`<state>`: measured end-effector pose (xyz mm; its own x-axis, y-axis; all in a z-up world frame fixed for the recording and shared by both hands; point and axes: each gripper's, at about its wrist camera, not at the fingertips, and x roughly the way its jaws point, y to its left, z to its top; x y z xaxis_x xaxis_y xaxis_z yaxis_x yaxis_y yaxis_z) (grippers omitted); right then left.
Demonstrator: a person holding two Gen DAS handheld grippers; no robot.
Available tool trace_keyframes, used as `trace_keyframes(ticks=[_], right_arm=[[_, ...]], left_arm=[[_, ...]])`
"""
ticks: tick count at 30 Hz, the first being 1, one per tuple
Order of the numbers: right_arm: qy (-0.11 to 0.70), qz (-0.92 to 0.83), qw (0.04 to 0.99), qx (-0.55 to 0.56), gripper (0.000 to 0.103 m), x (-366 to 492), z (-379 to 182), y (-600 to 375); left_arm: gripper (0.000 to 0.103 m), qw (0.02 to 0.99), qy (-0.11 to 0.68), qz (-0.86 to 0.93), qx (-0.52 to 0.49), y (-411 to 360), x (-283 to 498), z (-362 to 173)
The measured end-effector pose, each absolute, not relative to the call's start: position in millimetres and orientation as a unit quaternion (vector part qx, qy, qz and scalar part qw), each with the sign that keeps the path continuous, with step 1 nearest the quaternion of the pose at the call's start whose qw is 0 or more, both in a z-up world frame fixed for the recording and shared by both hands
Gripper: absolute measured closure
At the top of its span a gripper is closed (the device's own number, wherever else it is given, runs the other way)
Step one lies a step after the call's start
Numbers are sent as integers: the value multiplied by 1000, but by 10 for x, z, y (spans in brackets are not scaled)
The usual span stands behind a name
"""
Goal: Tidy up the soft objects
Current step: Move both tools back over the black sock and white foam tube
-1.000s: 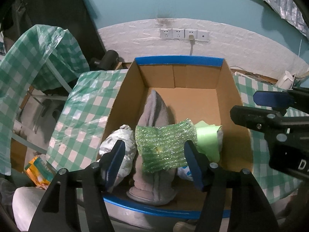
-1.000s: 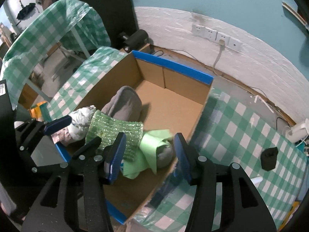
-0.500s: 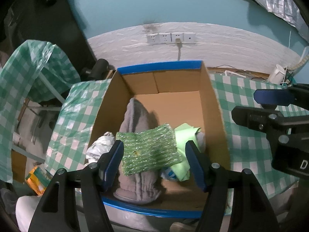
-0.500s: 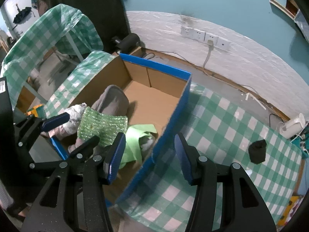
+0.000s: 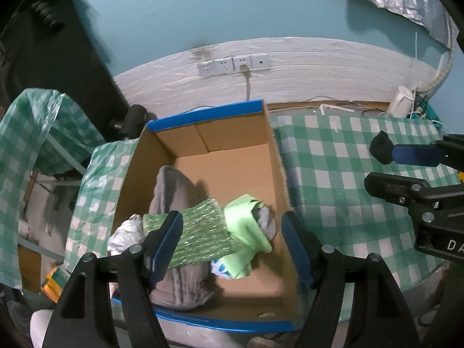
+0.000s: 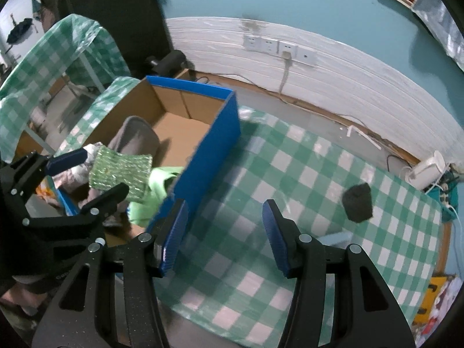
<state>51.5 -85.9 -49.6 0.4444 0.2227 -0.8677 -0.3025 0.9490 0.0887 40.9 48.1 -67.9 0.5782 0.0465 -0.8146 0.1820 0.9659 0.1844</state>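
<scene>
Grippers [image 5: 232, 237] [image 6: 224, 232] wide open, empty.

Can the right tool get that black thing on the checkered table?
Probably yes. The right tool is open and empty, and the black thing sits alone on the tablecloth ahead of it and to its right, away from the box. Nothing lies between them.

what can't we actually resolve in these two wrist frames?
- Small dark soft object on the green checked tablecloth: too small and blurred in both views to identify; in the left wrist view the right gripper's finger partly covers it.
- White crumpled item in the blue-edged cardboard box: left gripper finger and the sparkly green cloth hide most of it.
- Colourful items at the lower right edge, right wrist view: cut off by the fisheye rim.
</scene>
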Motion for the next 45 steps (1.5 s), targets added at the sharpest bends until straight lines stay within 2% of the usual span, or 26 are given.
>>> trace_keyframes(ticks=[10, 14, 30, 45], right_arm=[[506, 125, 853, -20, 48, 419, -540, -1343], [507, 107, 855, -13, 43, 375, -582, -1560], [522, 66, 850, 18, 41, 256, -805, -2248], [537, 41, 842, 34, 38, 430, -1091, -2703]], left_arm=[[31, 875, 457, -62, 147, 90, 410, -705], [30, 872, 457, -72, 158, -98, 407, -726], [30, 859, 466, -92, 190, -614, 487, -873], [29, 837, 495, -99, 211, -1013, 756, -1230]])
